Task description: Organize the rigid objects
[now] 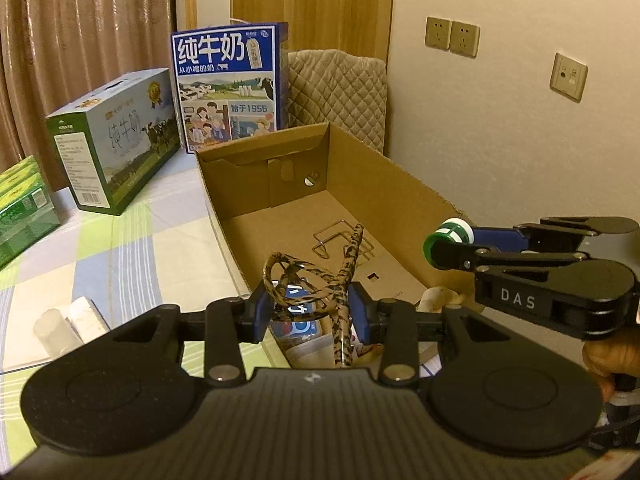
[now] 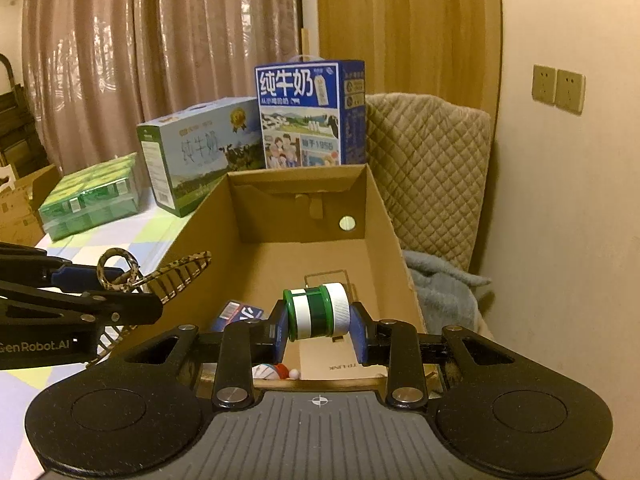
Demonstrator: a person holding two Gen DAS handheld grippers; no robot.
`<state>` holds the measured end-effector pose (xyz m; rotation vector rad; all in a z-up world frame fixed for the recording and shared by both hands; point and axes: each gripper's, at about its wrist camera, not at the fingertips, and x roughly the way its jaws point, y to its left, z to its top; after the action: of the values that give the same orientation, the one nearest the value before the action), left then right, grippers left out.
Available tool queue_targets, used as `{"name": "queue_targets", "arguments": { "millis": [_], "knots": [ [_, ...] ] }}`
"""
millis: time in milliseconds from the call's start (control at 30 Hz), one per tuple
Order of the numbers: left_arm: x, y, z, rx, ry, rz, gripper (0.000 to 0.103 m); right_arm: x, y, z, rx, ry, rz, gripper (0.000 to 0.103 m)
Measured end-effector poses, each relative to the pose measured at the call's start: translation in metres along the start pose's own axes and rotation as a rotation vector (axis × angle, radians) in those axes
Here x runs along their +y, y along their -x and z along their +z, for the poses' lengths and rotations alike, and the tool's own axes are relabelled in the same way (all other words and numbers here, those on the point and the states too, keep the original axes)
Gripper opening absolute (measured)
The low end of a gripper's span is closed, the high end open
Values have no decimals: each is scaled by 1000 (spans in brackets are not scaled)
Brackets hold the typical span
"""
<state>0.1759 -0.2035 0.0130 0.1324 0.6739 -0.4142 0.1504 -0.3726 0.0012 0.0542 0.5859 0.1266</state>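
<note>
Leopard-print plastic hair clip [image 1: 316, 276] pinched in my left gripper [image 1: 308, 312], teeth pointing forward over the open cardboard box [image 1: 400, 188], my right gripper [image 2: 320, 332] clamping a green-and-white bottle [image 2: 318, 310], axis sideways.

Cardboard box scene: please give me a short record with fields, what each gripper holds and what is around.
left gripper: shut on leopard-print hair clip
right gripper: shut on green-and-white bottle
cardboard box: open, wire item on its floor
behind box: blue milk carton, green milk carton
surface: checked cloth
</note>
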Motion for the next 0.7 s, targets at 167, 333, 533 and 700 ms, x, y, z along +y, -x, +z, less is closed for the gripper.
{"name": "queue_targets", "arguments": {
  "millis": [167,333,533,700],
  "knots": [
    [-1,-12,1,18,-1,-9,35,-2,-6,0,13,-13,6,29],
    [-3,-20,2,32,-12,-16,35,-3,-10,1,17,-21,6,29],
    [-4,-27,3,40,-33,-26,35,-5,-11,1,22,-33,3,29],
    [-4,-31,3,39,-53,-24,35,-8,-12,0,21,-57,0,29]
  ]
}}
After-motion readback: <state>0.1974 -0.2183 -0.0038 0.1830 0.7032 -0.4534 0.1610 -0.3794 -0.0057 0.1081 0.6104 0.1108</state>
